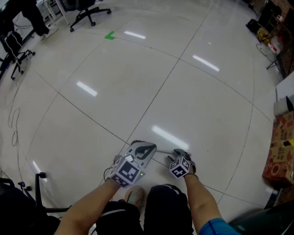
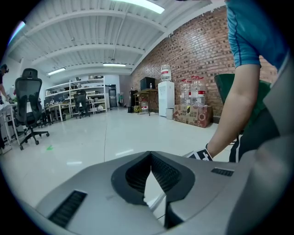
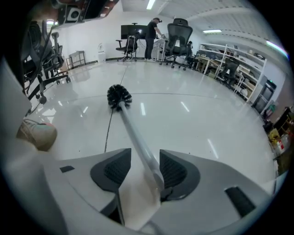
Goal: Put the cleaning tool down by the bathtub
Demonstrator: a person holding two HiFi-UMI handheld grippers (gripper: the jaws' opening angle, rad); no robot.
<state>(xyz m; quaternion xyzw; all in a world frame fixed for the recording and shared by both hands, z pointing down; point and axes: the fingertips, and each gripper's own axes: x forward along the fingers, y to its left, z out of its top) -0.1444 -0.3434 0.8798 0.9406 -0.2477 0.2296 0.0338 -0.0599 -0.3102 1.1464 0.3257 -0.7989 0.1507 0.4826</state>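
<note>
The cleaning tool is a brush with a black bristle head (image 3: 119, 96) and a long pale handle (image 3: 135, 135). It lies low over the white tiled floor. The handle's near end runs between the jaws of my right gripper (image 3: 144, 154), which stand apart. It rests close along the right pad (image 3: 173, 170), well clear of the left one. In the head view my right gripper (image 1: 176, 155) and left gripper (image 1: 146, 148) sit side by side just ahead of my knees. My left gripper (image 2: 149, 156) has its tips together with nothing in them. A strip of the handle (image 2: 157, 203) shows below them.
My beige shoe (image 3: 39, 133) is near the brush's left side. Office chairs (image 1: 89, 11) stand far back. A cardboard box (image 1: 280, 147) sits at the right, cables (image 1: 14, 119) and a black stand foot (image 1: 40, 176) at the left. A water dispenser (image 2: 165, 96) stands by the brick wall.
</note>
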